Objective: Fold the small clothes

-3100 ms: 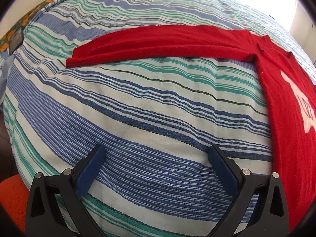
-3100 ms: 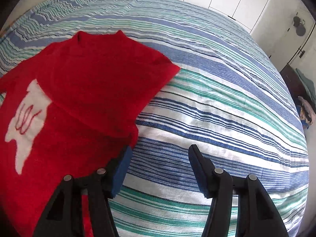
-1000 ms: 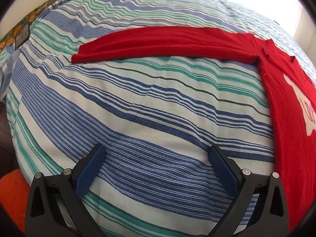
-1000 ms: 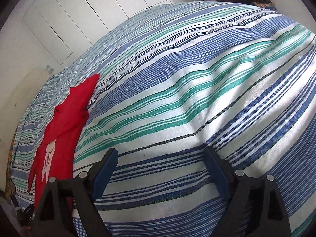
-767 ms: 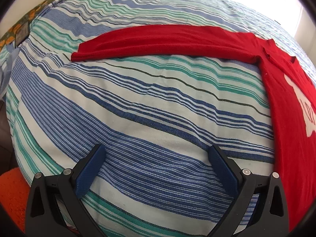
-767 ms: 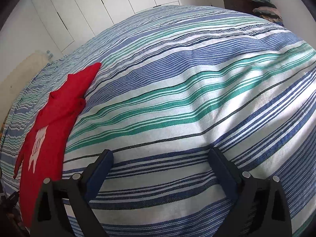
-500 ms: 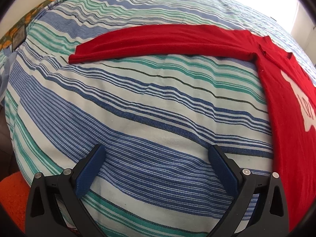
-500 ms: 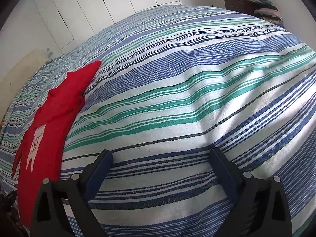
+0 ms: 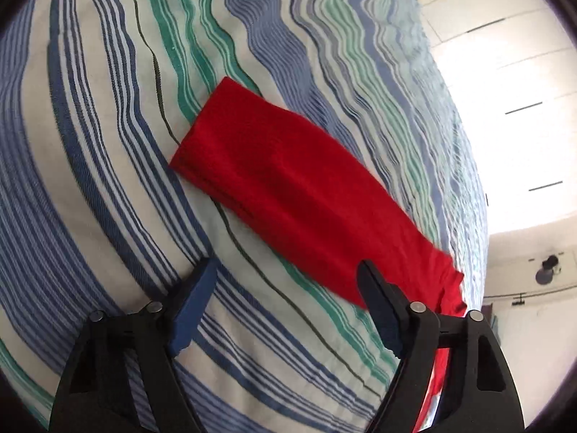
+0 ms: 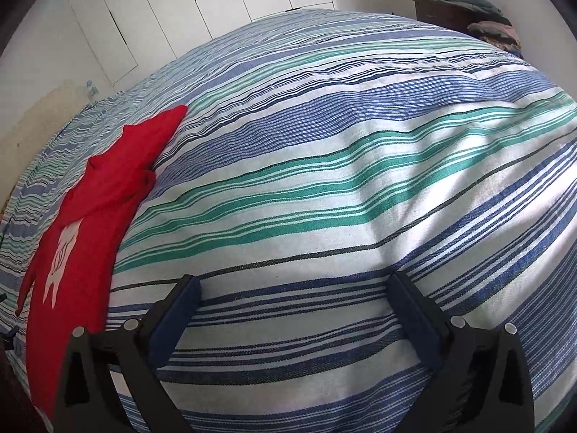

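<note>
Red knit sweater on striped bedspread, long axis near-to-far; white motif unreadable. Left gripper and right gripper released, empty.

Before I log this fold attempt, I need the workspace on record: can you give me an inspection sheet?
Surface: striped bedspread covers the bed, lightly rippled.
Job's things: red sweater lies flat near the bed's edge, white motif up; its long sleeve is stretched out flat across the stripes.
Clutter: nothing seen on the bed besides the sweater.
Grippers: left tongs open and empty, the sleeve just ahead of them; right tongs open and empty over bare bedspread, apart from the sweater.
Cables: nothing seen.
Surroundings: white wardrobe doors; dark dresser with piled clothes.
</note>
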A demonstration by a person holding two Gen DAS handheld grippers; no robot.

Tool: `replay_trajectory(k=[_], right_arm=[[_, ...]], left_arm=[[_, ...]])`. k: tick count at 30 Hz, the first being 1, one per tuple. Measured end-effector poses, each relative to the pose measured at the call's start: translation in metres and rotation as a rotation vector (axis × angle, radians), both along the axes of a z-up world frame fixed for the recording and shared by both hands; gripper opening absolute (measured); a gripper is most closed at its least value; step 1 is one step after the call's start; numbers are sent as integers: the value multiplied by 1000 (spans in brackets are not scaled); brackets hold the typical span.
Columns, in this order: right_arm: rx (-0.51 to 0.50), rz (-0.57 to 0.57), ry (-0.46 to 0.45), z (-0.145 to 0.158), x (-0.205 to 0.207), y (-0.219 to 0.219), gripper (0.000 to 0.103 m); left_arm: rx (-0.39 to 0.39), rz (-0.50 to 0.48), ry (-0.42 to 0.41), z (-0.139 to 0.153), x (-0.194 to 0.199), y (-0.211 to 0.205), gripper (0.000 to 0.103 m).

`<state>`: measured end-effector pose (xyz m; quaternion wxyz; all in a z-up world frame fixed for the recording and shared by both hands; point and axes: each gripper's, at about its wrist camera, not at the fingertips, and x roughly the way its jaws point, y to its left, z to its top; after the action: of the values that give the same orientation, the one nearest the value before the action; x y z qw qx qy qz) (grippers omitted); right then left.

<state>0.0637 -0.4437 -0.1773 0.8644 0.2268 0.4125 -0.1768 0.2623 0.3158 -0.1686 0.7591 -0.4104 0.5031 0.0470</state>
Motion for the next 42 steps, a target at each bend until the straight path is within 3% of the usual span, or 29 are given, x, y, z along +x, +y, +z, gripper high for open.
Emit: replay_trajectory(k=[1,3,4,5,8,11,13,16,19,22,23,24,26,28,31,34,37,40,42], right_arm=[[-3,0,-1,0,0,1,102],[-1,-1,-3,0,0,0,102],[-1,-1,-4,-1,0,0,102],[-1,-1,-4,-1,1,0,102],[-2,-2,-4,-1,1,1,102],[-3,-3,-3,-1,2,2,103],[-4,-3,-2,-2,2,2,103],[-5,-3,3,-3,4,2,103],[-12,-2,11,-3,6,3,103],[-9,-2,10,-3,6,2,103],[-9,-2,10,-3,6,2,103],[-10,-2,11,-3,6,2,103],[-10,-2,12,-3,6,2,103],[-12,-2,14,-3,6,2,103],[-13,0,15,-3,7,2,103],[-11,0,13,-3,7,1,103],[-13,1,14,-3,8,1,103],[-6,2,20,-3,8,0,103],[21,14,71,3,15,-4,103]], left_arm=[[2,22,-8,-1,4,4,75],[4,76,-30,0,9,10,53],[11,98,-24,0,11,14,19],[14,118,-15,-1,13,17,4],[77,143,-46,22,15,14,3],[290,36,-140,82,33,-29,3],[416,-69,-221,123,50,-76,3],[514,-231,-354,175,79,-166,3],[624,-400,-480,202,90,-269,3],[725,-597,-560,191,78,-377,6],[772,-670,-560,176,71,-412,13],[805,-740,-540,157,61,-440,17],[856,-867,-463,112,33,-483,46],[857,-1005,-419,74,-2,-507,46],[845,-1163,-433,52,-62,-511,46],[768,-1198,-427,66,-88,-474,50],[704,-1052,-392,83,-76,-408,65],[702,-831,-311,82,-41,-327,67],[728,-719,-265,74,-24,-281,67]])
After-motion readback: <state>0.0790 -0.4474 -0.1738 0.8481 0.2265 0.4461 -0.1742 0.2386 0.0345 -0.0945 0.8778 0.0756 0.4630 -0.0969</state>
